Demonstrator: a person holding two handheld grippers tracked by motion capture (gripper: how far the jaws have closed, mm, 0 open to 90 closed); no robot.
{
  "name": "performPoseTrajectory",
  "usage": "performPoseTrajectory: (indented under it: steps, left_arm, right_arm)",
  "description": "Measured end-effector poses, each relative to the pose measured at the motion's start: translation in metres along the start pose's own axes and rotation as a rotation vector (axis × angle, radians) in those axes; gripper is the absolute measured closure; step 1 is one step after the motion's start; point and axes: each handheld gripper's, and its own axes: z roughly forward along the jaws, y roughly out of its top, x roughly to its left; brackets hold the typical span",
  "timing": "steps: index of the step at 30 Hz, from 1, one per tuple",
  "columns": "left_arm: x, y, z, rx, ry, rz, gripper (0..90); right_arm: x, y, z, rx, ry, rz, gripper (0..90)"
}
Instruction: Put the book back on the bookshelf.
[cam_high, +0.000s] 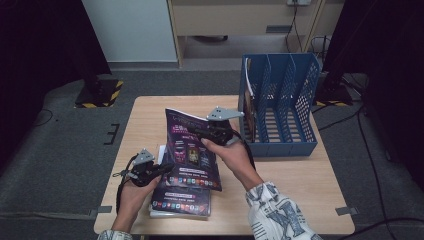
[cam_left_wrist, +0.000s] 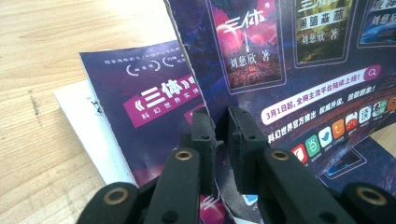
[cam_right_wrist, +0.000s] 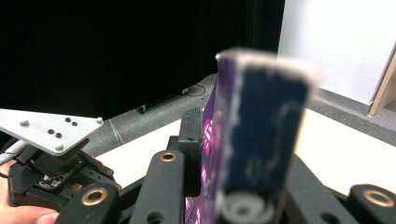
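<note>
A purple magazine (cam_high: 192, 155) is held tilted above the table between both grippers. My left gripper (cam_high: 161, 169) is shut on its lower left edge; in the left gripper view the jaws (cam_left_wrist: 220, 126) pinch the cover (cam_left_wrist: 289, 60) at its edge. My right gripper (cam_high: 194, 131) grips the upper right part. In the right gripper view the magazine (cam_right_wrist: 261, 126) stands blurred between the jaws (cam_right_wrist: 224, 126), with the left pad against the page and the right pad hidden. A stack of similar magazines (cam_high: 180, 200) lies flat beneath it, and its top cover (cam_left_wrist: 144, 102) is purple too.
A blue slotted file rack (cam_high: 280, 100) stands at the table's right rear, with something thin upright in its leftmost slot (cam_high: 247, 95). Bare wooden tabletop (cam_high: 300, 190) lies in front of the rack. A white sheet (cam_left_wrist: 79, 121) pokes out under the stack.
</note>
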Motion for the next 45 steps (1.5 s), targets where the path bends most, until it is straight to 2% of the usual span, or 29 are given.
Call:
performPoseTrajectory:
  steps: [8,13,17,22,26,30,34,38,45]
  left_arm:
    - [-0.001,0.001,-0.002,-0.018,0.002,0.005,81.5]
    - [-0.001,0.002,-0.004,-0.027,0.011,0.01,81.6]
    - [0.0,0.003,-0.006,-0.038,0.017,0.011,81.7]
    - [0.0,0.003,-0.006,-0.042,0.019,0.014,81.7]
    - [0.0,0.002,-0.006,-0.044,0.018,0.01,81.7]
    - [0.0,0.002,-0.005,-0.045,0.021,0.009,81.6]
    - [0.0,0.002,-0.005,-0.045,0.019,0.01,81.6]
    - [0.0,0.001,-0.005,-0.046,0.02,0.009,81.5]
    - [0.0,0.001,-0.005,-0.048,0.026,0.011,81.3]
  right_arm:
    - [-0.008,0.007,-0.003,0.013,-0.003,0.035,75.0]
    - [-0.012,0.009,-0.003,0.024,0.018,0.049,70.8]
    - [-0.015,0.011,-0.004,0.016,0.022,0.062,73.7]
    - [-0.016,0.014,-0.005,-0.002,0.005,0.071,80.7]
    - [-0.016,0.014,-0.006,-0.001,-0.007,0.071,80.4]
    - [-0.016,0.014,-0.007,-0.032,-0.021,0.085,79.2]
    - [-0.016,0.014,-0.007,-0.033,-0.031,0.074,81.5]
    - [-0.017,0.014,-0.008,-0.027,-0.039,0.083,82.1]
    - [-0.015,0.014,-0.009,-0.038,-0.032,0.077,83.7]
